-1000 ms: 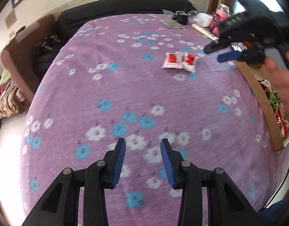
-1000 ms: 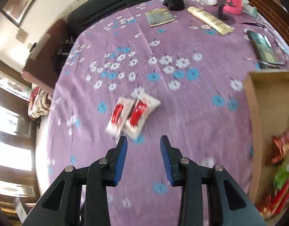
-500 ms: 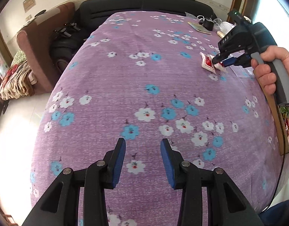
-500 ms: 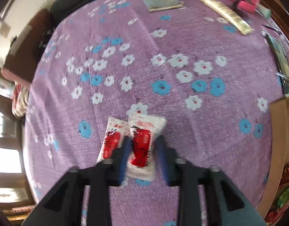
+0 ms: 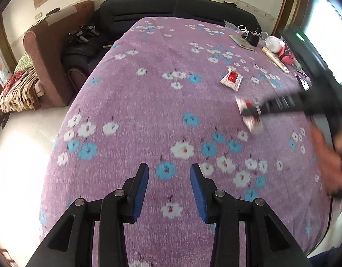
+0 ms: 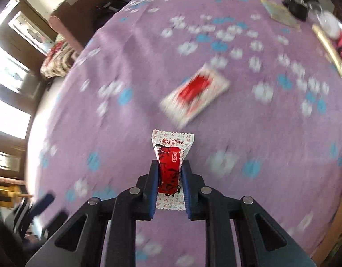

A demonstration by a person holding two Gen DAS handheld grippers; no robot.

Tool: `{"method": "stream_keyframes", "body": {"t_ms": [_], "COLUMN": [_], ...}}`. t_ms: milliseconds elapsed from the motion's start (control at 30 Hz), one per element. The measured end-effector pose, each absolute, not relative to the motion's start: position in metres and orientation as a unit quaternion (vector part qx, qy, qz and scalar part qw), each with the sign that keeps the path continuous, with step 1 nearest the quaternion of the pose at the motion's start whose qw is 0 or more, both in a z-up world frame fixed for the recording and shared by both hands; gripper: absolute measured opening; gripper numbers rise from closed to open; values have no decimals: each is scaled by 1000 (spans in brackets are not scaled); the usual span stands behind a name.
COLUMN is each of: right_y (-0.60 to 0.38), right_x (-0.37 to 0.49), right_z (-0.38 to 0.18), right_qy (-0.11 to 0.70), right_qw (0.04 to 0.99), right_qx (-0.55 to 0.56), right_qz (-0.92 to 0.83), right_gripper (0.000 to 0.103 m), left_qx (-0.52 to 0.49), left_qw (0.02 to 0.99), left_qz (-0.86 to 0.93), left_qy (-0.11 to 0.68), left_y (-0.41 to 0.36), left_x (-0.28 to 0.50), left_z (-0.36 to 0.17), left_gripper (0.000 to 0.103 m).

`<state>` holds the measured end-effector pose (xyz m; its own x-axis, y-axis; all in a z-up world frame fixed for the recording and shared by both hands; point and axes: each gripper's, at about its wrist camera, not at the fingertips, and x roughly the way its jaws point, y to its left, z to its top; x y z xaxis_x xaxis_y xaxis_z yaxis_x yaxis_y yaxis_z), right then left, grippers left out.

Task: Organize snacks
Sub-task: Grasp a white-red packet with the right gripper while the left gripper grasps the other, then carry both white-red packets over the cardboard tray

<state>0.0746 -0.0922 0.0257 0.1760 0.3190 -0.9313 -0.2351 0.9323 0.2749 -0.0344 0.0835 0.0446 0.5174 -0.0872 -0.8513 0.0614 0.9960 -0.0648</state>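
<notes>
right gripper point(image 6: 169, 178) is clamped on a small white-and-red foil snack packet point(image 6: 172, 153), jaws nearly closed with the packet's red middle pinched between the blue pads point(image 6: 153, 189). packet stands on edge between the fingers, crimped top end sticking out ahead, and appears lifted off the purple floral fleece cloth point(image 6: 126, 133). background is motion-blurred, so the rig looks mid-move.

left gripper point(image 5: 168, 191) is spread wide, holding nothing, hovering over the cloth near its front edge, well apart from either packet.

second identical white-and-red packet point(image 6: 194, 94) lies flat on the cloth just ahead of the held one, not touching it. in the left view it sits alone point(image 5: 231, 79) toward the far right of the cloth, with the held packet nearer and blurred at the right tool's tips.

handling, my read: packet is very light, wrapper thin, crinkly and slick, contents probably soft. grip across the filled middle is right; the crimped ends would fold or slip out. no need to squeeze harder, could crush it. for the one on the cloth, pads need to go down each side of its long edges, and the plush fleece may let a finger dig under.

destination container not visible in either view.
</notes>
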Motion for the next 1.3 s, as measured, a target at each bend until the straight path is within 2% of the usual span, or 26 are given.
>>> {"method": "stream_keyframes", "body": {"t_ms": [33, 133, 167, 533, 800, 833, 867, 933, 1300], "right_y": [-98, -123, -131, -210, -248, -252, -254, -258, -240], "right_x": [65, 41, 33, -41, -62, -64, -65, -65, -54], "right_z": [26, 26, 27, 46, 61, 62, 63, 63, 53], "right_qy": [617, 622, 622, 596, 579, 578, 577, 576, 585], "right_qw": [765, 764, 765, 793, 807, 807, 808, 808, 799], "right_qx": [38, 54, 59, 92, 108, 111, 113, 116, 120], "right_qz": [179, 164, 156, 83, 48, 45, 42, 41, 69], "right_gripper": [18, 18, 18, 18, 19, 18, 18, 19, 18], "left_qx": [-9, 13, 22, 112, 149, 146, 140, 124, 70], "left_qw": [872, 876, 878, 863, 850, 850, 850, 846, 855], "left_qz": [-46, -64, -72, -159, -165, -164, -160, -152, -134], "left_qy": [488, 477, 473, 466, 478, 480, 483, 496, 496], "left_y": [81, 66, 60, -35, -76, -76, -75, -71, -37], "left_x": [-31, -13, -5, 111, 154, 157, 159, 162, 85], "left_z": [46, 55, 58, 60, 35, 33, 30, 24, 20], "left_gripper": [41, 57, 60, 71, 71, 66, 52, 35, 33]}}
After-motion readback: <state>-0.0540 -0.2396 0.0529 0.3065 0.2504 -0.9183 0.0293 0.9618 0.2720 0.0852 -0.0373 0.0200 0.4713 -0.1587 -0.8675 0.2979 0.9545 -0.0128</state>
